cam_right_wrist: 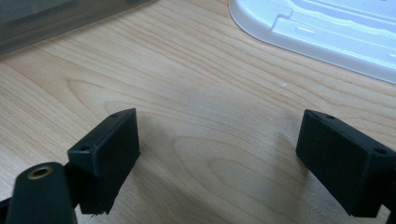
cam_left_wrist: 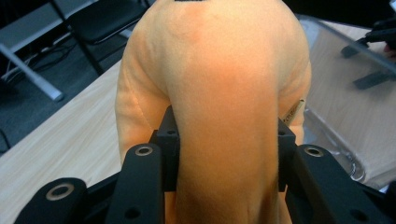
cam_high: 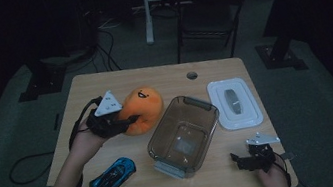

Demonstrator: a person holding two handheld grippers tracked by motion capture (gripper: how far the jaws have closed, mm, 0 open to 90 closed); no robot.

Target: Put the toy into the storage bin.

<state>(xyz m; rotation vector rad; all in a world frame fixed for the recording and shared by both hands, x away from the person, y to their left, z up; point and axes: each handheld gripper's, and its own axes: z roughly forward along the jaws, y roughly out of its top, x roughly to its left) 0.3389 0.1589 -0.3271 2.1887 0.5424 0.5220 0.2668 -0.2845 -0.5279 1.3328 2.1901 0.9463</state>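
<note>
An orange plush toy [cam_high: 144,108] with a dark face mark hangs just above the left middle of the table, close to the clear bin [cam_high: 183,134]. My left gripper [cam_high: 126,123] is shut on the toy's lower part; in the left gripper view the plush [cam_left_wrist: 219,93] bulges up between both black pads [cam_left_wrist: 169,140]. My right gripper [cam_high: 241,160] rests low over the table's front right corner. Its jaws stand wide apart over bare wood [cam_right_wrist: 210,140], with nothing between them.
A blue toy car [cam_high: 112,177] lies near the front edge on the left. The bin's white lid [cam_high: 234,104] lies flat at the right, also seen as the white lid [cam_right_wrist: 322,28]. A round cable hole [cam_high: 192,75] marks the table's far edge. A folding chair [cam_high: 207,13] stands beyond.
</note>
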